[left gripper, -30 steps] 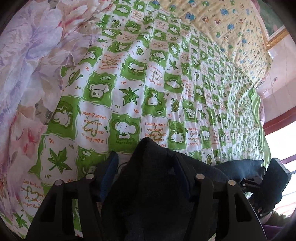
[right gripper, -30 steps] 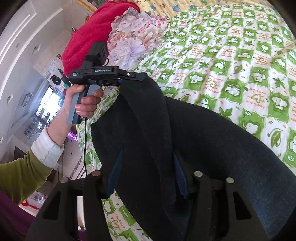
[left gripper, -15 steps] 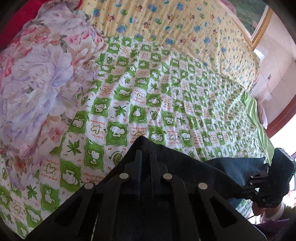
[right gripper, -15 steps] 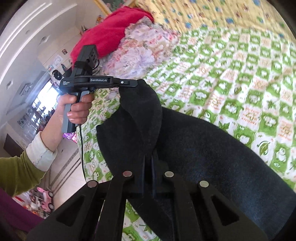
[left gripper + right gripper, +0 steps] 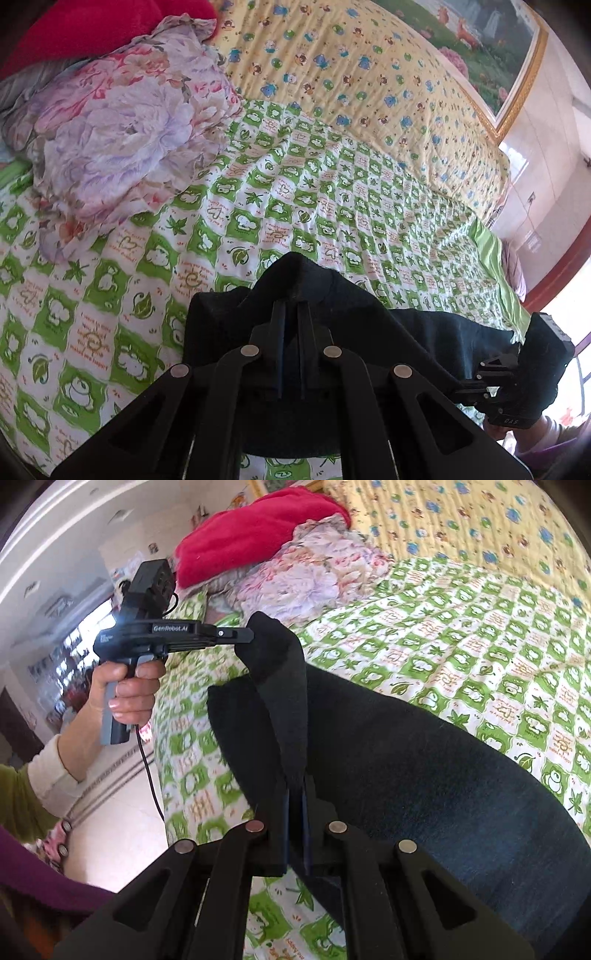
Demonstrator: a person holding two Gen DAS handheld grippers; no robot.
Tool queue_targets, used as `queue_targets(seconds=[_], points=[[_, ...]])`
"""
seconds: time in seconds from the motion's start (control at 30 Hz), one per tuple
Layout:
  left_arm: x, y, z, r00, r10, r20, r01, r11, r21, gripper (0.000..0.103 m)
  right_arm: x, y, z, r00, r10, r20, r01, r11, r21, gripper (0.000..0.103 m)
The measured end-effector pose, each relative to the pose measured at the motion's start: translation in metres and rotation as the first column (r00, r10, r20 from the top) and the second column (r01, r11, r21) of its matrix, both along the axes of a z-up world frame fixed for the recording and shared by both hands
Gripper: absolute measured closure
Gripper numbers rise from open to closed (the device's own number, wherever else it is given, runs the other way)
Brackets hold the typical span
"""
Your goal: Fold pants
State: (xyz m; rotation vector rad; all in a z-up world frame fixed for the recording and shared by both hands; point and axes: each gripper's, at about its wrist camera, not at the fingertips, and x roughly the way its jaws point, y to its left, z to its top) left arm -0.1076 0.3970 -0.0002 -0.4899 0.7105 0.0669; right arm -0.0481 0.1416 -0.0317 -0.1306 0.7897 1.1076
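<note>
Dark navy pants [image 5: 424, 760] lie across the near edge of a green-and-white checked bedsheet [image 5: 461, 638]. My left gripper [image 5: 291, 314] is shut on one corner of the pants [image 5: 295, 280] and holds it raised above the sheet; it shows in the right wrist view [image 5: 245, 637] too. My right gripper [image 5: 295, 797] is shut on another raised edge of the pants; it shows at the right of the left wrist view [image 5: 458, 387]. A ridge of cloth hangs taut between the two grippers.
A crumpled floral quilt [image 5: 122, 122] and a red blanket [image 5: 251, 535] lie at the left end of the bed. A yellow patterned sheet [image 5: 351, 70] covers the far side. The bed's edge and tiled floor [image 5: 110, 834] are beside me.
Both grippers closed from open onto the pants' edge, then lifted it. The raised cloth now stands higher above the sheet and more of the bed is in view.
</note>
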Motion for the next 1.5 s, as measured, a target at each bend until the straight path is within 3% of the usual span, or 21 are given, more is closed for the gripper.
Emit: queue_targets(seconds=[0.23, 0.43, 0.6, 0.77, 0.97, 1.17, 1.5], points=[[-0.027, 0.001, -0.021, 0.994, 0.104, 0.025, -0.102, 0.993, -0.064, 0.099, -0.013, 0.004, -0.007, 0.998, 0.023, 0.051, -0.021, 0.999, -0.037, 0.096], [-0.052, 0.009, -0.042, 0.977, 0.212, 0.036, -0.204, 0.965, -0.167, 0.098, -0.017, 0.010, -0.009, 0.998, 0.033, 0.051, -0.031, 0.998, -0.054, 0.093], [-0.068, 0.004, -0.049, 0.964, 0.265, 0.008, -0.259, 0.949, -0.178, 0.093, -0.018, 0.009, -0.011, 0.999, 0.027, 0.034, -0.025, 0.998, -0.052, 0.089], [-0.091, -0.001, -0.051, 0.942, 0.335, -0.023, -0.331, 0.918, -0.217, 0.069, -0.019, 0.007, -0.011, 0.999, 0.034, -0.007, -0.034, 0.999, -0.008, 0.068], [-0.116, -0.011, -0.038, 0.926, 0.378, -0.005, -0.369, 0.903, -0.220, 0.061, -0.016, 0.003, -0.008, 0.999, 0.009, -0.032, -0.008, 1.000, 0.030, 0.067], [-0.115, -0.026, -0.028, 0.933, 0.361, -0.014, -0.356, 0.913, -0.199, 0.054, -0.006, -0.007, -0.004, 0.996, -0.035, -0.082, 0.042, 0.995, 0.086, 0.067], [-0.092, -0.040, -0.036, 0.939, 0.334, -0.081, -0.343, 0.928, -0.147, 0.053, 0.012, -0.025, 0.005, 0.986, -0.107, -0.130, 0.123, 0.985, 0.118, 0.067]])
